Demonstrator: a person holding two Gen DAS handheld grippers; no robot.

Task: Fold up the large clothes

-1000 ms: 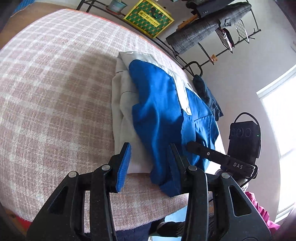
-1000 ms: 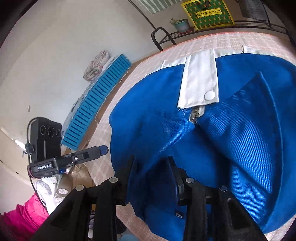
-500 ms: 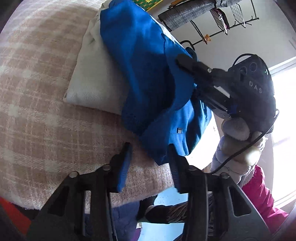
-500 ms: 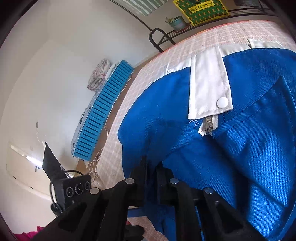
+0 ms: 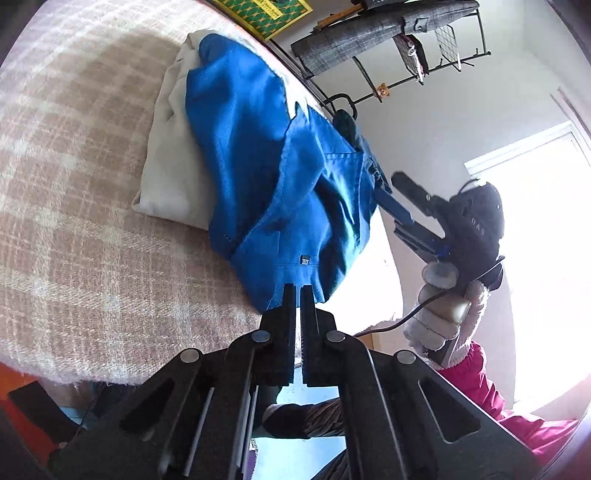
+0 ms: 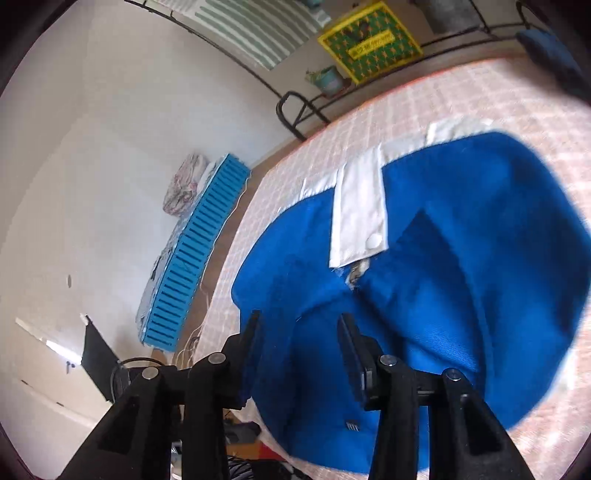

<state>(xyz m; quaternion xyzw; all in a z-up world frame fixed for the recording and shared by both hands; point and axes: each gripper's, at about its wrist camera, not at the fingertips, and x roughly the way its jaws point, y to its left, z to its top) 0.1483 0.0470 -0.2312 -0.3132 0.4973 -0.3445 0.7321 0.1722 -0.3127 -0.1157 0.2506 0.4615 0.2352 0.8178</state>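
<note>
A blue garment lies bunched on a cream garment on the pink checked blanket. My left gripper is shut, its tips pinching the blue garment's lower hem at the blanket's near edge. In the right wrist view the blue garment spreads wide, with a white buttoned flap and a zip at its middle. My right gripper hovers over its near edge with jaws opening; cloth lies below them and the pads do not press it. A gloved hand holds the right gripper beside the cloth.
A black rack with grey clothing stands behind the bed. A yellow-green box and a potted plant sit on its low shelf. A blue slatted crate leans at the wall. The person's pink sleeve is near the bright window.
My left gripper moved in and closed on the blue hem. My right gripper clamped the blue cloth half a second ago, then spread its jaws and rose away from it.
</note>
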